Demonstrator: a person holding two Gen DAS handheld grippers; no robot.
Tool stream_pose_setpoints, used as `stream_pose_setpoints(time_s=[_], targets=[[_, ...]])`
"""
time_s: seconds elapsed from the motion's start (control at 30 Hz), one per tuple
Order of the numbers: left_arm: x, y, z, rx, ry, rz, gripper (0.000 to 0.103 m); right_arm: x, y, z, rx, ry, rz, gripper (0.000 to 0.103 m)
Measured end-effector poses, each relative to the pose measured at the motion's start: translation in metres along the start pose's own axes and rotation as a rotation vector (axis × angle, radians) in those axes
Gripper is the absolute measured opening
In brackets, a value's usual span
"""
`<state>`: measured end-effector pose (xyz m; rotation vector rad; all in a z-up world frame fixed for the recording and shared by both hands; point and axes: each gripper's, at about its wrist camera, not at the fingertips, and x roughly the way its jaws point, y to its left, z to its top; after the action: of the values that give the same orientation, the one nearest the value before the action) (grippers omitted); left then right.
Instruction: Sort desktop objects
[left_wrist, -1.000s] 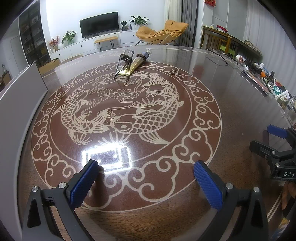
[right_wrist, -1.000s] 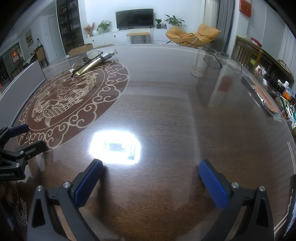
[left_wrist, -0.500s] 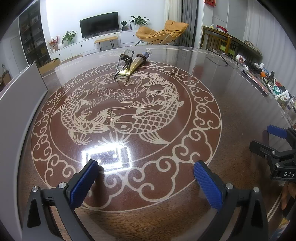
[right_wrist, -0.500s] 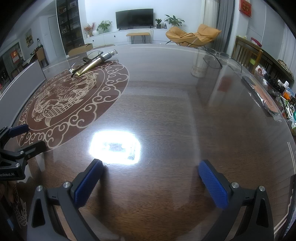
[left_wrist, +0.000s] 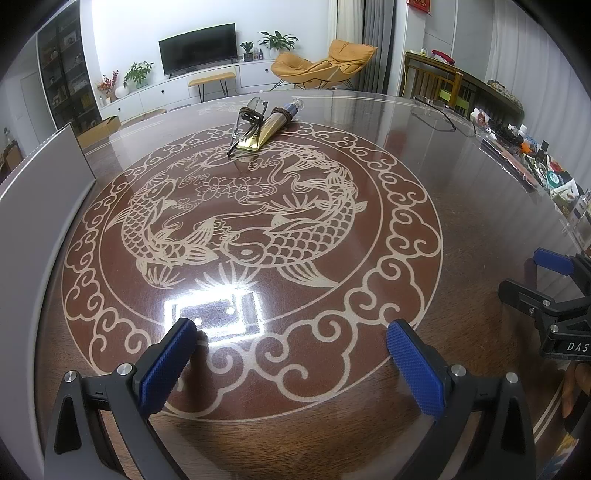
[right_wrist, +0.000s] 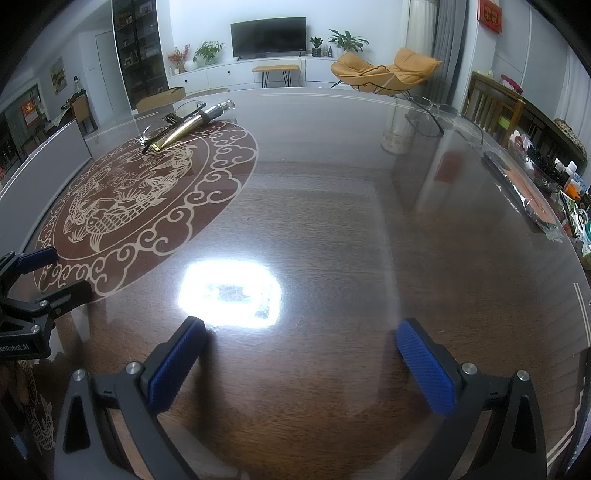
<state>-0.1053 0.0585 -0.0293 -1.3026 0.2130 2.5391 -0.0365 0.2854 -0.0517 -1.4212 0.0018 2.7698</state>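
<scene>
A gold tube (left_wrist: 271, 127) with a brown hair tie around it lies at the far edge of the round fish-pattern mat (left_wrist: 406, 236). A pair of glasses (left_wrist: 247, 120) lies touching its left side. Both also show in the right wrist view, the tube (right_wrist: 184, 127) and the glasses (right_wrist: 168, 118) at the far left. My left gripper (left_wrist: 291, 341) is open and empty, low over the mat's near edge. My right gripper (right_wrist: 301, 341) is open and empty over bare wood, right of the mat. Each gripper shows at the edge of the other's view.
A glass sheet covers the wooden table (right_wrist: 351, 206). A grey panel (left_wrist: 40, 184) stands along the left edge. A second pair of glasses (right_wrist: 428, 110) lies at the far right. Clutter of small items (left_wrist: 535, 158) lines the right edge, with a plastic-wrapped flat item (right_wrist: 524, 188).
</scene>
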Motion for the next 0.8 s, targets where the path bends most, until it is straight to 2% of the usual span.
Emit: stream_pose_setpoints(time_s=[0.27, 0.47, 0.8], targets=[[-0.013, 0.01, -0.015, 0.068, 0.001, -0.04, 0.103, 0.0, 0.0, 0.0, 0.0, 0.0, 0.0, 0.103], [-0.019, 0.054, -0.015, 0.022, 0.001, -0.017, 0.103, 0.0, 0.0, 0.0, 0.0, 0.0, -0.001, 0.103], [-0.016, 0.057, -0.011, 0.023, 0.016, -0.018, 0.103, 0.0, 0.0, 0.0, 0.0, 0.0, 0.0, 0.103]])
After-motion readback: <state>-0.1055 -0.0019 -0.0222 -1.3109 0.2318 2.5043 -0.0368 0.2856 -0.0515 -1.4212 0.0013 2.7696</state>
